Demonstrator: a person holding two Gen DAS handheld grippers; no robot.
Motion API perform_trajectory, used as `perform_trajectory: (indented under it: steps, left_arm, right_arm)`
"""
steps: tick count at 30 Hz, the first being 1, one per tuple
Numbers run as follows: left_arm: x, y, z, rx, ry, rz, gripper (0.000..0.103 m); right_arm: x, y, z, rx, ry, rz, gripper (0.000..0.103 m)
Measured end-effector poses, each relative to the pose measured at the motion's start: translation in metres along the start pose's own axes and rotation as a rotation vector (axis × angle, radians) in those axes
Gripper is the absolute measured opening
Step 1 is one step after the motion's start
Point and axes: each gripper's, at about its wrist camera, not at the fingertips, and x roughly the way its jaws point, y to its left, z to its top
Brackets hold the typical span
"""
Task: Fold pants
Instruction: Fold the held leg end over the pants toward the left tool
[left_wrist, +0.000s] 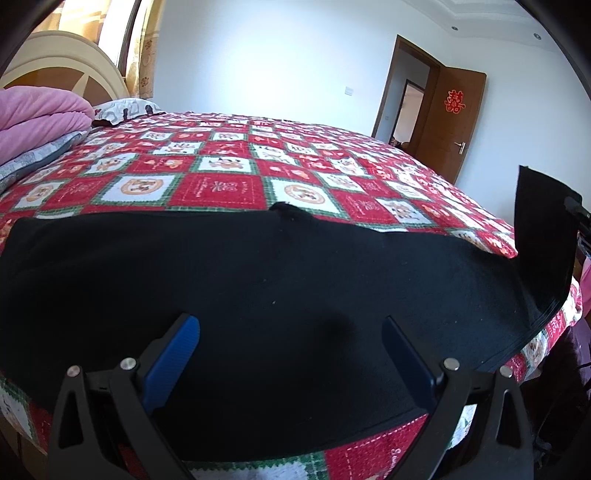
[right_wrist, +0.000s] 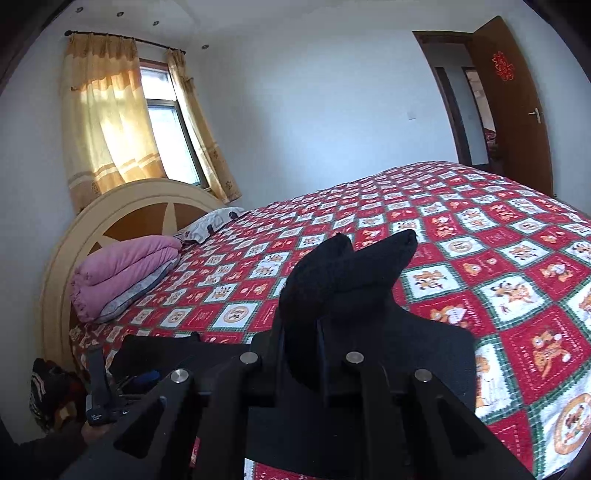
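Black pants (left_wrist: 258, 280) lie flat along the near edge of the bed (left_wrist: 229, 162), one end lifted at the right. The left tool (left_wrist: 291, 325) hovers spread above them. The right tool (right_wrist: 317, 332) pinches that bunched end (right_wrist: 347, 266) aloft. Beyond, the checked bedspread (right_wrist: 480, 258) lies open.

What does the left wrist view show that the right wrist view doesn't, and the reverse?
Left wrist only: the black pants spread flat across the near edge of the bed, the left gripper open above them with nothing between its blue fingers, and one pant end lifted at the far right.

Right wrist only: the right gripper shut on a bunched end of the pants, raised off the bed; the window and its curtains.

Both: the red patterned bedspread, pink folded quilt, headboard and brown door.
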Motion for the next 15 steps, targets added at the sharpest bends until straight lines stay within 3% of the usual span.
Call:
perform_trajectory:
  steps: [15]
  left_arm:
    - [-0.001,0.004,-0.001,0.0,-0.002,0.003,0.101]
  right_arm:
    - [0.069,0.067,-0.032,-0.108,0.13,0.116,0.015]
